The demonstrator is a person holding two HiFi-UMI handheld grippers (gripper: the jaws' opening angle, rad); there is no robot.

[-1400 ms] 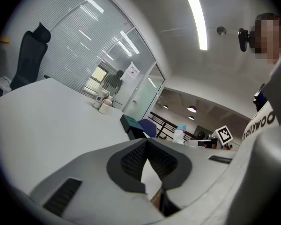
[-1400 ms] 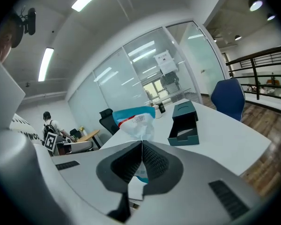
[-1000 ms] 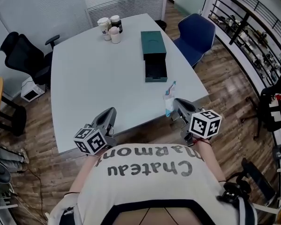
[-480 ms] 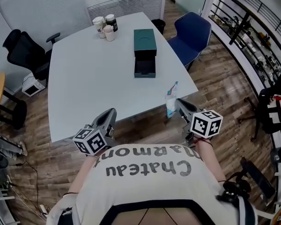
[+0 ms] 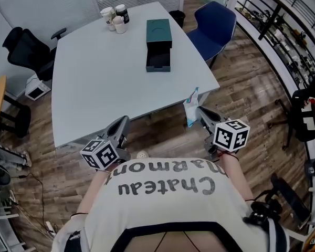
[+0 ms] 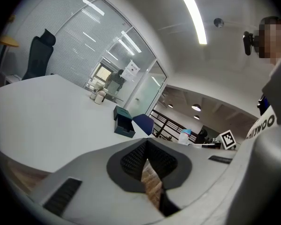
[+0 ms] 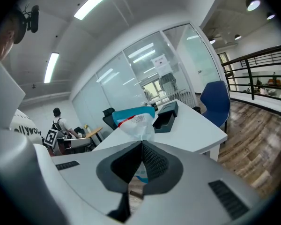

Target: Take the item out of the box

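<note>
Looks basically done here. Got the blue-topped plastic packet (image 5: 190, 103) pinched tight in the right gripper (image 5: 198, 112), up by the near edge of the tabletop (image 5: 105, 77) and well apart from the dark green drawer box (image 5: 158, 45), drawer pulled open at the far end. Left gripper (image 5: 122, 125) pressed together on nothing. Probably just needs setting the packet down somewhere, if even that.

Bright, even light from ceiling strip lights (image 6: 194, 18); fisheye edges bend, darken.
</note>
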